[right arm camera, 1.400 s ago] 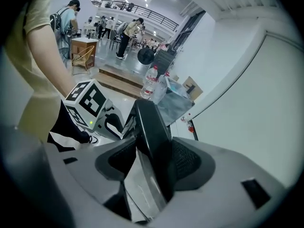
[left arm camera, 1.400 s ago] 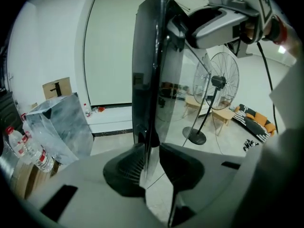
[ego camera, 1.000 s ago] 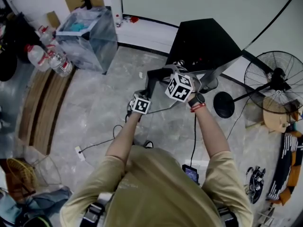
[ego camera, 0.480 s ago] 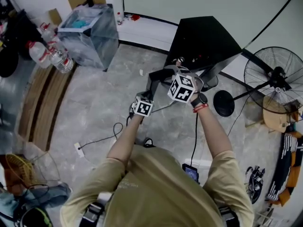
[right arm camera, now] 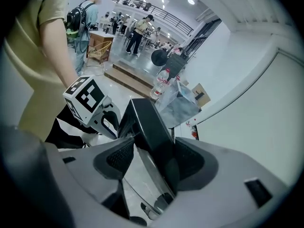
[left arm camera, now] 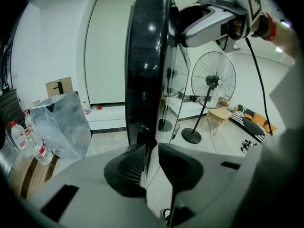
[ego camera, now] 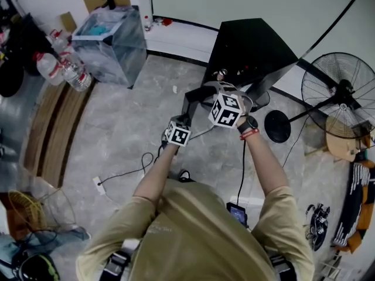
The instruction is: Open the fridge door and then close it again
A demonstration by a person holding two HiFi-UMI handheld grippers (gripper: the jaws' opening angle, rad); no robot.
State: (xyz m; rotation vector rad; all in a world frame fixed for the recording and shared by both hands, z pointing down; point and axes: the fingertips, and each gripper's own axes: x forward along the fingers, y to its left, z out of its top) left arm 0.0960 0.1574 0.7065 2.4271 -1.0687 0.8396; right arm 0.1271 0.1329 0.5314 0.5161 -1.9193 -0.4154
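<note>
Upper centre, head view: black box-shaped fridge (ego camera: pixel 252 45), its glossy black door (ego camera: pixel 193 97) swung open. Left gripper view: left gripper (left arm camera: pixel 151 156) apparently pinching door's edge at frame centre. Right gripper view: right gripper (right arm camera: pixel 154 158) jaws opening, door edge between them.

Steep overhead view; two close-ups of fridge door (left arm camera: pixel 145 65)

The fridge door (left arm camera: pixel 145 65) blocks our look inside. The fan (ego camera: pixel 340 101) is cut off at the right edge. We find the far people (right arm camera: pixel 141 28) too small to tell apart.
</note>
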